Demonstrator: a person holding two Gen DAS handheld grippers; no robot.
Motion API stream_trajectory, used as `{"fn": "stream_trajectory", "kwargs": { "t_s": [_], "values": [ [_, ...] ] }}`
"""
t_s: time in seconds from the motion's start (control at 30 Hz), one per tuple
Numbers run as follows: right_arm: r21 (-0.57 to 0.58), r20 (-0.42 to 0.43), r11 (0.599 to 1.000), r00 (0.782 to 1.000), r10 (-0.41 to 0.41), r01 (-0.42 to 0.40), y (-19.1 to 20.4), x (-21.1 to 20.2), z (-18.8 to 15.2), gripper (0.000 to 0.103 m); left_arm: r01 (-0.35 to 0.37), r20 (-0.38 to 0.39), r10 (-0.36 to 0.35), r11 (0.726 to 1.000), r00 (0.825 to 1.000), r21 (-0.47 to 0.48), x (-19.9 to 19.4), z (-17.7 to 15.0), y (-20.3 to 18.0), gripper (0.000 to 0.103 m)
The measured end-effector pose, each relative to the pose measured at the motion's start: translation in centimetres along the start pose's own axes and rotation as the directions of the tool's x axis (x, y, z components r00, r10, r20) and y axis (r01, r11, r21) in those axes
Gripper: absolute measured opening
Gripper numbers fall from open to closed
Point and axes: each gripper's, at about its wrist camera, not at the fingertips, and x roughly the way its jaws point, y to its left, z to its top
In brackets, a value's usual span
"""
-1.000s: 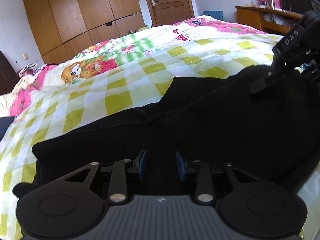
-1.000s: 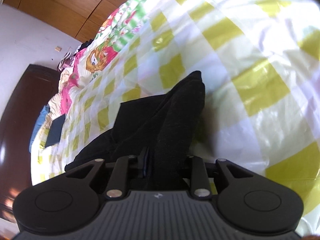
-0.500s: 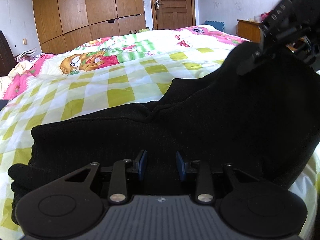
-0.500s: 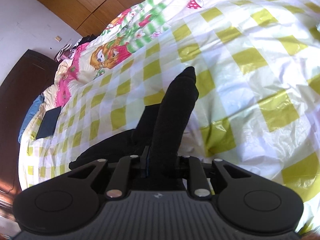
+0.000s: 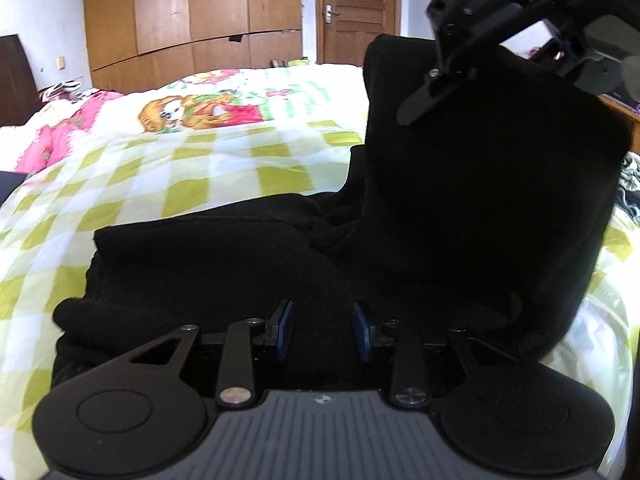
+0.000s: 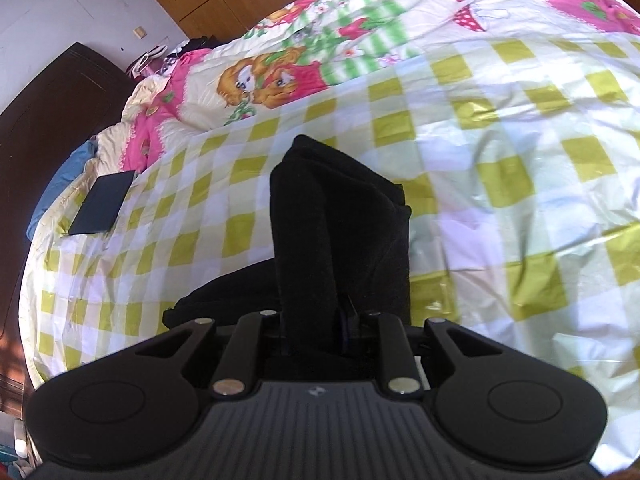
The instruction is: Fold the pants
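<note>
My right gripper (image 6: 314,334) had just been closing – pinched on a lifted fold of the black pants (image 5: 248,264). Rest of pants lay on the checked bedspread (image 6: 520,128). Left gripper (image 5: 322,330) partly open over fabric; grip unclear.

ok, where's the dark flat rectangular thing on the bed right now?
In the right wrist view, the dark flat rectangle lies far left on the yellow-checked bedspread, near the dark wooden headboard, apart from the black pants.

A bed (image 5: 208,168) covered by a yellow-checked and cartoon-printed quilt (image 6: 500,128) is lit brightly, backed by a wooden wardrobe (image 5: 192,20), a closed wooden door (image 5: 360,12), white walls (image 5: 44,12) and a dark headboard (image 6: 52,128).
</note>
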Motion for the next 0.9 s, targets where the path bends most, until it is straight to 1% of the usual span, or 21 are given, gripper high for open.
{"fn": "stream_trajectory", "kwargs": {
  "t_s": [0.17, 0.2, 0.23, 0.27, 0.33, 0.43, 0.47, 0.5, 0.57, 0.6, 0.67, 0.73, 0.8, 0.9],
  "values": [
    [-0.014, -0.023, 1.0, 1.0, 0.0, -0.001, 2.6, 2.5, 0.0, 0.02, 0.011, 0.029, -0.009, 0.997, 1.0, -0.077, -2.1, -1.3, 2.7, 0.046],
    [-0.027, -0.032, 1.0, 1.0, 0.0, -0.001, 3.2, 3.1, -0.2, 0.023, 0.019, 0.034, -0.016, 0.995, 0.999, -0.093, -2.6, -1.5, 3.1, 0.046],
    [-0.036, -0.043, 0.999, 0.999, 0.0, -0.001, 3.8, 3.6, -0.4, 0.029, 0.024, 0.039, -0.02, 0.994, 0.999, -0.108, -3.0, -1.8, 3.5, 0.046],
    [-0.031, -0.06, 0.999, 0.998, 0.013, -0.015, 4.2, 4.2, -0.5, 0.038, 0.025, 0.043, -0.02, 0.993, 0.999, -0.118, -3.4, -2.0, 3.8, 0.046],
    [0.009, -0.106, 0.996, 0.99, 0.093, -0.093, 4.6, 5.2, -0.7, 0.048, 0.024, 0.049, -0.018, 0.991, 0.999, -0.131, -4.3, -2.5, 4.1, 0.046],
    [0.096, -0.148, 0.97, 0.961, 0.234, -0.222, 4.4, 5.9, -0.7, 0.048, 0.025, 0.052, -0.018, 0.991, 0.999, -0.134, -5.3, -3.3, 4.0, 0.046],
    [0.11, -0.154, 0.962, 0.952, 0.264, -0.249, 4.3, 5.8, -0.5, 0.048, 0.021, 0.056, -0.013, 0.991, 0.998, -0.131, -5.6, -3.4, 3.8, 0.046],
    [0.1, -0.15, 0.96, 0.95, 0.275, -0.262, 4.3, 5.5, -0.2, 0.048, 0.016, 0.061, -0.008, 0.992, 0.998, -0.125, -5.9, -3.5, 3.6, 0.046],
    [0.026, -0.127, 0.967, 0.958, 0.256, -0.255, 4.3, 4.6, 0.7, 0.048, 0.004, 0.063, 0.004, 0.992, 0.998, -0.126, -6.3, -3.5, 3.3, 0.046],
    [-0.025, -0.122, 0.969, 0.963, 0.242, -0.247, 4.4, 4.4, 1.2, 0.048, 0.019, 0.062, -0.01, 0.99, 0.998, -0.14, -6.4, -3.5, 3.3, 0.046],
    [-0.101, -0.152, 0.969, 0.966, 0.209, -0.225, 4.7, 5.0, 2.2, 0.049, 0.068, 0.05, -0.059, 0.979, 0.997, -0.19, -6.4, -3.6, 4.3, 0.047],
    [-0.137, -0.185, 0.97, 0.967, 0.173, -0.2, 5.2, 6.1, 2.6, 0.05, 0.074, 0.028, -0.07, 0.97, 0.997, -0.233, -6.3, -3.6, 4.7, 0.047],
    [-0.178, -0.218, 0.967, 0.966, 0.142, -0.182, 6.1, 7.5, 2.5, 0.051, 0.085, 0.018, -0.084, 0.957, 0.996, -0.277, -6.5, -3.8, 5.3, 0.047],
    [-0.29, -0.24, 0.948, 0.969, 0.059, -0.13, 8.5, 9.5, 1.6, 0.053, 0.122, 0.022, -0.122, 0.932, 0.992, -0.34, -6.9, -4.0, 5.6, 0.049]
  ]
}}
